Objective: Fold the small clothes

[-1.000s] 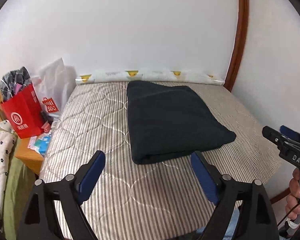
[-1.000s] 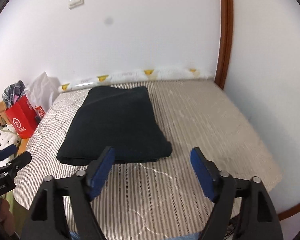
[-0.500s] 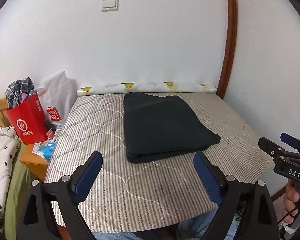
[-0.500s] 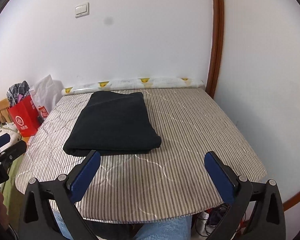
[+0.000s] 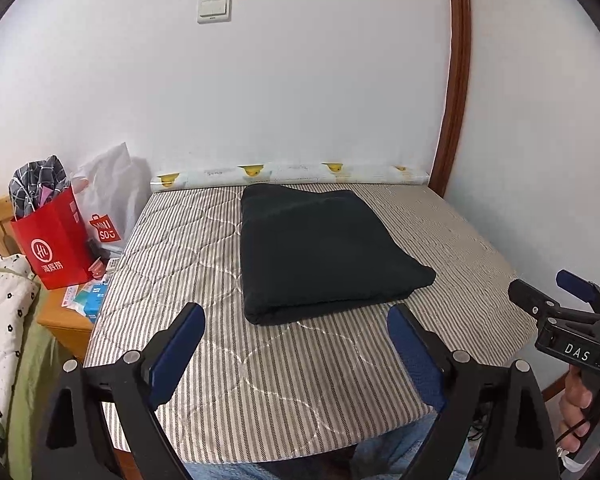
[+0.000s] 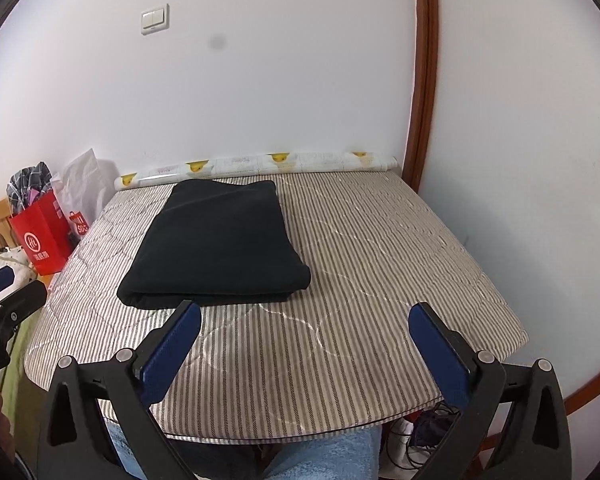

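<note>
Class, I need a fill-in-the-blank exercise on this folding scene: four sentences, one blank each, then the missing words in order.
1. The folded garment is ____ in colour.
2. The garment lies on a ____ table cover.
3. The jaws of the left gripper and the right gripper are ____.
4. The shopping bag with the white logo is ____.

Missing words: black; striped; open; red

One folded dark cloth (image 5: 324, 252) on one striped table (image 5: 260, 380).
I count my two grippers, one red bag (image 5: 54, 244), one white bag (image 5: 108, 196), one wall switch (image 5: 214, 9), one patterned roll (image 5: 292, 174).
</note>
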{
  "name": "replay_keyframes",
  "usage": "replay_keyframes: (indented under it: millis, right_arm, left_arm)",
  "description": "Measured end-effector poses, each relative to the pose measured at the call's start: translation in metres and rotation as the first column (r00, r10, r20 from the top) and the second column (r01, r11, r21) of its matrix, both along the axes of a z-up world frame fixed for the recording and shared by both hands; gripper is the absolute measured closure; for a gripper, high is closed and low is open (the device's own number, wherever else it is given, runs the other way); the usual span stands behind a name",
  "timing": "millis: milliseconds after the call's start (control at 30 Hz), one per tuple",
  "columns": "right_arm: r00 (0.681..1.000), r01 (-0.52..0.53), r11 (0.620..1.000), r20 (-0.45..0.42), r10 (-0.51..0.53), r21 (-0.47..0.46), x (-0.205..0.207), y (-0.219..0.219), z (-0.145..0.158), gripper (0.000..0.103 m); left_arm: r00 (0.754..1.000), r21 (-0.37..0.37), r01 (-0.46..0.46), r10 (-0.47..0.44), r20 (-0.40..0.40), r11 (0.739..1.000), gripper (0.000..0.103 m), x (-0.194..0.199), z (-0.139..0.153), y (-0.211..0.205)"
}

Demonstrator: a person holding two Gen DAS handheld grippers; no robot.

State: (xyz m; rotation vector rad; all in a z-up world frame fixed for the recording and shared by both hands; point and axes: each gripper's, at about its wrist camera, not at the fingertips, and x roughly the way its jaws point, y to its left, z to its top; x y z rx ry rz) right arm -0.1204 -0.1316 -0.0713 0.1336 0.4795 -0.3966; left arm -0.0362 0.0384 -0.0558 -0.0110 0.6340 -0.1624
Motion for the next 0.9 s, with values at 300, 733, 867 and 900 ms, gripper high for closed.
replay_keyframes:
  millis: [300, 733, 867, 900]
  right_arm:
    - [1.000, 0.014, 1.000, 0.001, -0.014, 0.008, -0.0019, -0.0023, -0.0014, 0.001]
    - [1.000, 0.017, 1.000, -0.004, -0.017, -0.011, -0.0013, 0.0002, -0.0004, 0.001]
    - [1.000, 0.014, 1.000, -0.002, -0.014, -0.013, -0.0015, 0.0018, 0.0003, 0.001]
    - [1.000, 0.014, 1.000, -0.002, -0.014, -0.014, -0.0013, 0.0026, 0.0005, 0.001]
  left_arm:
    - [1.000, 0.003, -0.003, 0.003, -0.009, 1.000, 0.011, 0.0010, -0.0011, -0.0024]
    - [1.000, 0.000, -0.005, 0.005, -0.011, 1.000, 0.011, 0.0017, -0.0010, 0.0016]
    - [1.000, 0.000, -0.011, 0.011, -0.011, 1.000, 0.011, 0.0011, -0.0012, 0.0020]
    - [1.000, -0.003, -0.011, 0.011, -0.011, 1.000, 0.011, 0.0006, -0.0010, 0.0027]
